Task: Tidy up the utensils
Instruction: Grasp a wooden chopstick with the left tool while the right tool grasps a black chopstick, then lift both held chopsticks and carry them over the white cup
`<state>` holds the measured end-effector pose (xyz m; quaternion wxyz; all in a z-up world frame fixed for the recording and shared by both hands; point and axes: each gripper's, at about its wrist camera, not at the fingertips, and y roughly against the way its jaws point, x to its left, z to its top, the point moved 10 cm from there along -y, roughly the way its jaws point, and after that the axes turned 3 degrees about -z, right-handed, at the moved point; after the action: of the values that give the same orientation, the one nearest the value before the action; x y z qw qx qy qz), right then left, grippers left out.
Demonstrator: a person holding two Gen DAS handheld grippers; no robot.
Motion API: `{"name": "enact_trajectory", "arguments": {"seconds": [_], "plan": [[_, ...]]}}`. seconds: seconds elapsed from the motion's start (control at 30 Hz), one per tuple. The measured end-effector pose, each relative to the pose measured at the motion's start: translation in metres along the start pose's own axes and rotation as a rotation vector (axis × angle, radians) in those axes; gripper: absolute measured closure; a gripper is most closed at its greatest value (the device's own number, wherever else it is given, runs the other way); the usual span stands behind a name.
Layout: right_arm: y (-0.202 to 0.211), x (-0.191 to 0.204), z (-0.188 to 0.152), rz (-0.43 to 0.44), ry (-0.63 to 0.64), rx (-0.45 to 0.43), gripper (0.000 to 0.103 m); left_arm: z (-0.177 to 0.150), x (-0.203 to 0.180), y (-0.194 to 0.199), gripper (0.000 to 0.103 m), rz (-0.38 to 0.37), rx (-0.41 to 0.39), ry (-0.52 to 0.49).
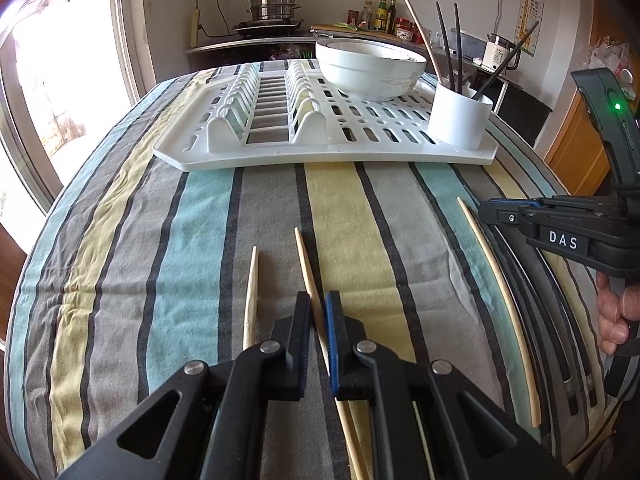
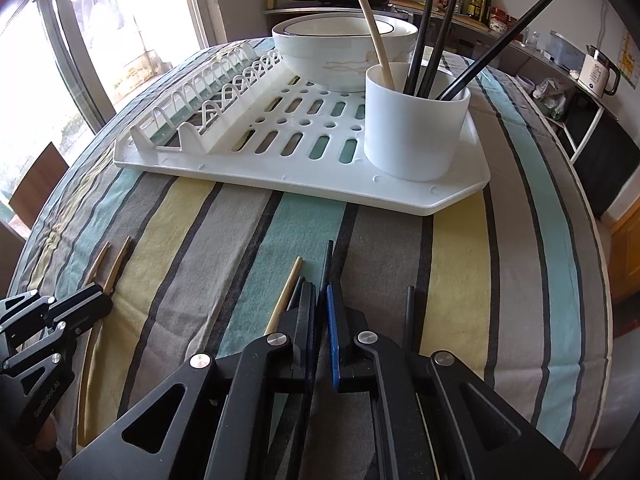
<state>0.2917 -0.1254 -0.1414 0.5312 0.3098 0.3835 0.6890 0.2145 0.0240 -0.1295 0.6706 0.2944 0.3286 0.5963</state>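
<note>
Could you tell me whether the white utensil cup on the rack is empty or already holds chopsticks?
Not empty: the white cup holds one wooden chopstick and three black chopsticks.

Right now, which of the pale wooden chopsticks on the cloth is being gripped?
The middle wooden chopstick, pinched between the left gripper fingers. The pale ones either side lie free on the cloth.

place: home kitchen | cues: steamer pot [image 1: 273, 3] on stove, sauce bottles [image 1: 383, 14], kettle [image 2: 599, 73], dish rack [image 1: 320, 128]

Cup [image 2: 416, 128] on rack's [image 2: 280, 184] right corner (bowl [image 2: 340, 56] behind), chopsticks [image 2: 430, 20] inside
</note>
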Motion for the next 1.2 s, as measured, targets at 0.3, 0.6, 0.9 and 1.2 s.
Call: {"name": "enact_trajectory", "arguments": {"seconds": [0.3, 0.6, 0.9, 1.2], "plan": [[0.034, -0.007, 0.008, 0.05, -0.037, -0.09, 0.098, 0.003, -0.006, 0.008, 0.098, -0.062, -0.007, 0.014], [0.09, -0.014, 0.029, 0.077, -0.066, -0.233, 0.098, 0.024, -0.015, 0.04, 0.098, -0.112, -0.078, 0.01], [0.142, -0.019, 0.041, 0.089, -0.074, -0.359, 0.098, 0.049, -0.027, 0.076, 0.099, -0.138, -0.171, -0.012], [0.174, -0.017, 0.041, 0.098, -0.068, -0.437, 0.098, 0.06, -0.039, 0.106, 0.099, -0.167, -0.237, -0.036]]}}
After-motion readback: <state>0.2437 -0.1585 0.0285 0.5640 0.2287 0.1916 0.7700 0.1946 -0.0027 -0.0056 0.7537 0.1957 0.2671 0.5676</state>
